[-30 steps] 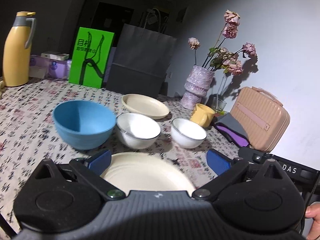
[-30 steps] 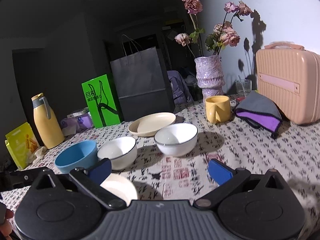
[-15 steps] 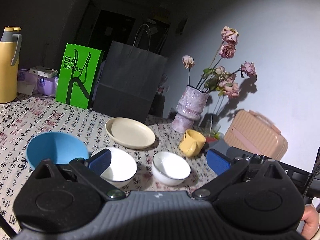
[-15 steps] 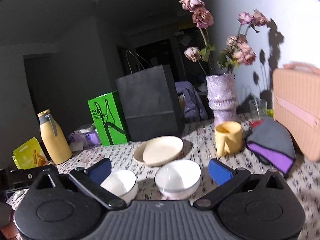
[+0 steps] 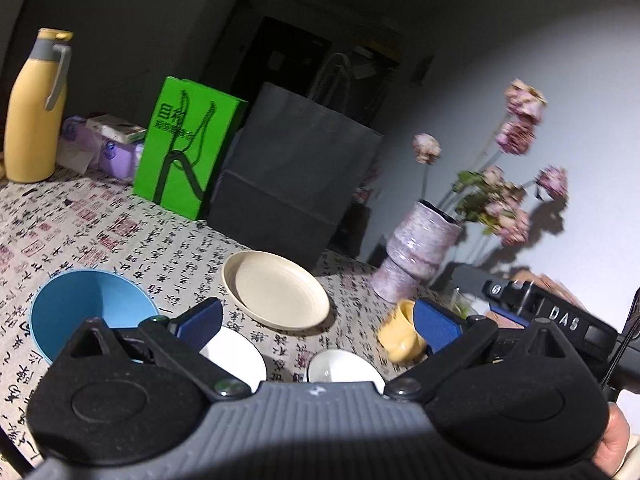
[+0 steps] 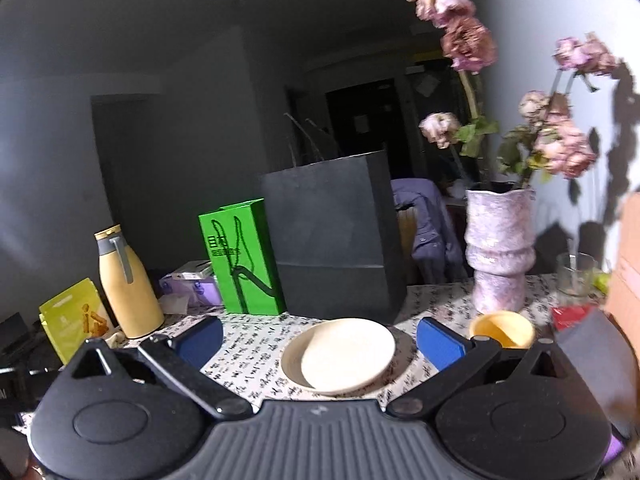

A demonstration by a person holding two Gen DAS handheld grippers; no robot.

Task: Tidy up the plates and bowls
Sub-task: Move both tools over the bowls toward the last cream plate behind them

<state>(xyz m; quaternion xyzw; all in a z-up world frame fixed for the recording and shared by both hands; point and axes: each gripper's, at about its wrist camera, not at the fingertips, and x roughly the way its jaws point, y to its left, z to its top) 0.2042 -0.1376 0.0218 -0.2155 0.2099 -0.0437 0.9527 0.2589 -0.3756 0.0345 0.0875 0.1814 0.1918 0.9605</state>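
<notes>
My right tongs (image 6: 319, 334) gape wide and hold nothing; the cream plate (image 6: 340, 354) lies dead ahead between the two blue pads (image 6: 438, 342), a bit beyond their tips, flat on the counter (image 6: 256, 354). It's round, so no long axis; the near rim is the obvious bite. My left tongs (image 5: 318, 322) are spread apart too, empty. Closest under them are two white bowls, the bigger one (image 5: 236, 358) half hidden by the left pad and the smaller one (image 5: 344, 366) at the housing edge. The blue bowl (image 5: 86, 310) sits off to the left. From this side the cream plate (image 5: 278, 290) is farther out, past the white bowls. The right hand looks nearer and squarer to the plate, so I'd guess the right takes it. The yellow mug (image 6: 502, 328) stands just right of the right pad, so keep clear of it.
</notes>
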